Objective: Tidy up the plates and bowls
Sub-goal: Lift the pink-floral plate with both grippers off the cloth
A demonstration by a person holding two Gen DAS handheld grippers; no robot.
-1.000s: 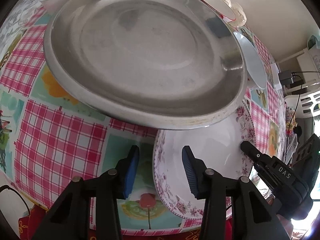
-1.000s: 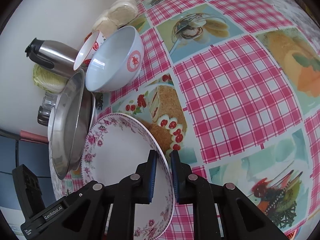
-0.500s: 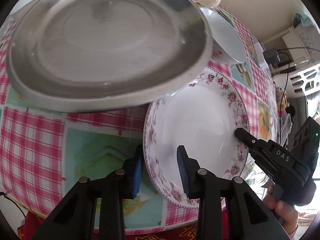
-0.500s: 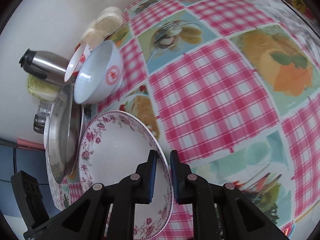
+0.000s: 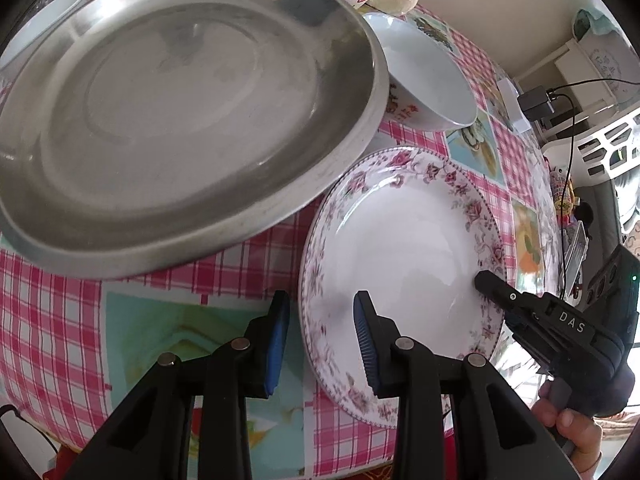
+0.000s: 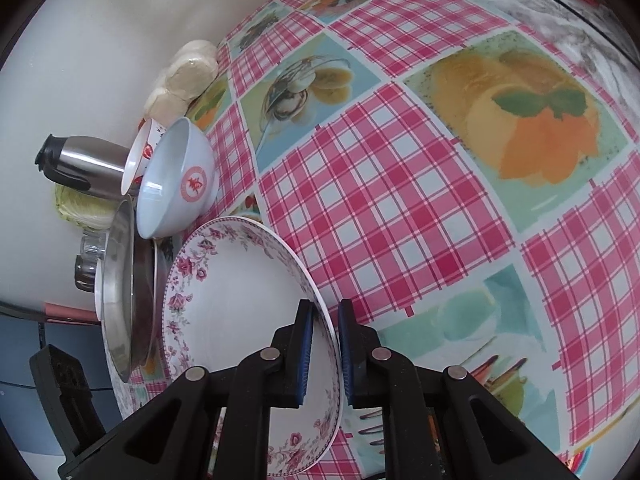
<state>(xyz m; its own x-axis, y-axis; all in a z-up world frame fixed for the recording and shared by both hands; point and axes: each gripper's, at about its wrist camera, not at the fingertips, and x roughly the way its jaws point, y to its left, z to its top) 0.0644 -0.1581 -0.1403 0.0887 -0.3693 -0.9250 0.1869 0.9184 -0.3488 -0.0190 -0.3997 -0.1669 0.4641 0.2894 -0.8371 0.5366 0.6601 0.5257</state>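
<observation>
So compared to a second ago, my left claw (image 5: 322, 338) is sitting further over toward the floral plate (image 5: 404, 248). Before, both of its blue pads were short of the plate's near-left rim; now that rim is running right between them, with one pad outside it and the other over the white centre. The jaws are still spread wide and not squeezing anything. The steel tray (image 5: 180, 116) is also looking pulled back, covering less of the floral plate than it was earlier.

My right claw (image 6: 323, 350) is doing the same job as before: clamped on the floral plate (image 6: 240, 300), pads pinching the rim on the side away from the steel tray (image 6: 120, 292), and holding the plate tipped up on edge against the tray.

The floral plate itself is white and glossy with a band of pink-purple roses and a thin dotted line round the rim. It's sitting over the checked counter (image 6: 400, 200), just beside the steel tray, whose edge is overlapping its far-left rim. The tray is a dull, scuffed metal round with a raised lip. Behind the plate, a pale blue bowl (image 6: 176, 180) with a red round emblem is sitting next to the tray, and a second red-patterned bowl (image 6: 138, 156) is just behind that one.
</observation>
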